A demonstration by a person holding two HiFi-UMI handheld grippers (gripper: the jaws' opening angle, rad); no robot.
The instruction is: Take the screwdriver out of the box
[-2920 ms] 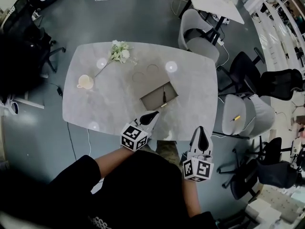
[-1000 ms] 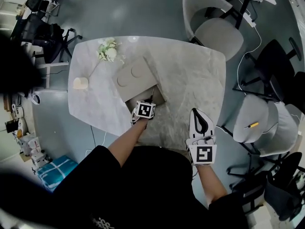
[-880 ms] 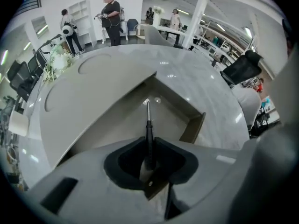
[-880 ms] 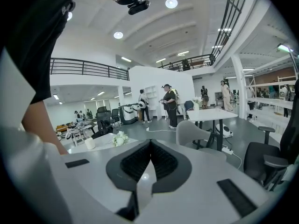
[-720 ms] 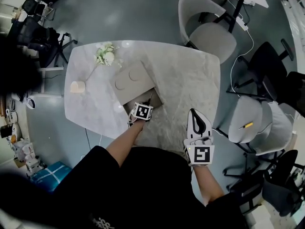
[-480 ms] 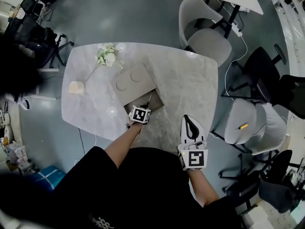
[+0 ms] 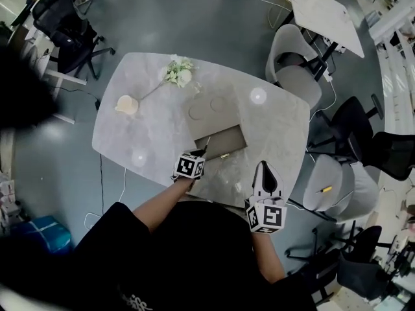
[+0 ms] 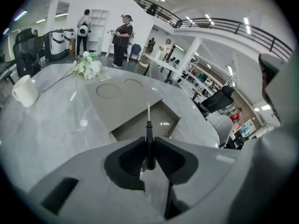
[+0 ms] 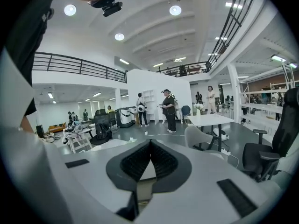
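Up and back from the box's near edge is where my left gripper [image 8: 149, 146] has come since a second ago, and the screwdriver came with it. That slim screwdriver [image 8: 149, 133], with its black handle and thin bright metal shaft, sits pinched by the handle between my left jaws. They are drawn narrow, with the pads pressed on either side of it.

Its long axis runs straight out along the line the gripper points. The handle end is at my fingers and the tip leads away from me, slanting down toward the hollow of the shallow grey open box [image 8: 174, 127]. In the head view the shaft [image 7: 206, 146] shows just over the box's near left corner [image 7: 198, 141], so I judge it lifted but not yet carried clear. What the next move turns on is that the tip leads toward the box, so I'd draw back along the shaft's own line, away from the box, rather than sweep sideways across the rim.

My right gripper [image 7: 266, 168] hangs off the box's near right side, well apart from the screwdriver, its jaws closed together on nothing — the left one is plainly the nearer.

Beyond the box's raised lid, on the pale marbled table [image 7: 149, 135], lie a spray of white flowers [image 7: 179, 73] and, left of it, a white mug [image 7: 127, 105].
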